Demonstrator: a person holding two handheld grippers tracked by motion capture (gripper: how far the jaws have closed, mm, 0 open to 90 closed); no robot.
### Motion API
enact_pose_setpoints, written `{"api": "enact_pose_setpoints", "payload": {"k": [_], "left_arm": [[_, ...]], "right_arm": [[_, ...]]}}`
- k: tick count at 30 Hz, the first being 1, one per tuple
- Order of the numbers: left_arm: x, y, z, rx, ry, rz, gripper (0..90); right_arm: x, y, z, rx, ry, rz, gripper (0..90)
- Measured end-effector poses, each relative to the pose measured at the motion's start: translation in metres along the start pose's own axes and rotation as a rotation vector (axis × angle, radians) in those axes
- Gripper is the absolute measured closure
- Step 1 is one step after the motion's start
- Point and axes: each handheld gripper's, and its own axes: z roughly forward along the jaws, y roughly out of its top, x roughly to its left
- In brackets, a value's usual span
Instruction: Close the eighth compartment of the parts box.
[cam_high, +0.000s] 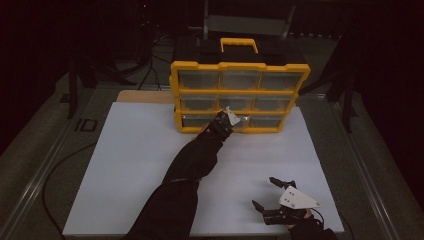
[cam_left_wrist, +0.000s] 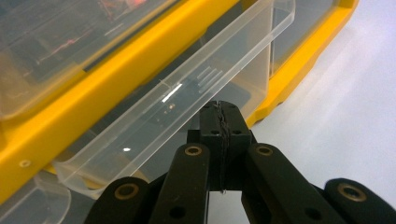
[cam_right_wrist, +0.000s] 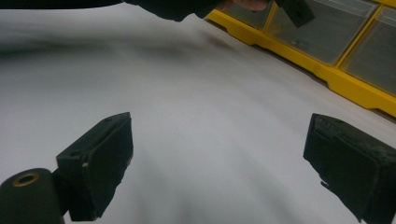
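Left tongs (cam_left_wrist: 219, 116) are pressed together, tips right at the clear drawer (cam_left_wrist: 187, 93) of the yellow organizer (cam_high: 239, 95). Right tongs (cam_high: 272, 195) sit spread wide over the desk (cam_high: 130, 165) around 5 o'clock.

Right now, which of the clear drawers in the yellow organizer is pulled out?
The bottom-row middle drawer: it juts out of the yellow organizer just ahead of the shut left gripper, while the other drawers sit flush in their slots.
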Motion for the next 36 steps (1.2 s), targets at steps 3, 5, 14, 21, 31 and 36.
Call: {"api": "enact_pose_setpoints", "payload": {"k": [3, 5, 14, 21, 31, 36], "left_arm": [[0.002, 0.0, 0.0, -0.002, 0.004, -0.007, 89.4], [0.003, 0.001, 0.001, -0.006, 0.009, -0.01, 89.5], [0.005, 0.001, 0.003, 0.008, 0.025, -0.002, 89.4], [0.003, 0.005, 0.004, 0.017, 0.031, -0.001, 89.5], [0.007, 0.001, -0.011, 0.017, -0.06, -0.052, 89.3], [0.005, -0.002, -0.023, 0.018, -0.111, -0.062, 88.5]], "right_arm": [[0.0, 0.0, 0.0, -0.001, -0.001, 0.0, 8.4], [0.0, 0.0, 0.0, -0.001, -0.003, 0.0, 8.4], [-0.001, 0.0, 0.0, -0.001, -0.003, 0.001, 8.4], [0.0, 0.0, 0.0, -0.002, -0.004, 0.007, 8.4], [0.0, -0.001, -0.001, -0.002, -0.004, 0.008, 8.4], [0.001, 0.0, 0.0, 0.001, -0.006, 0.006, 8.4]]}}
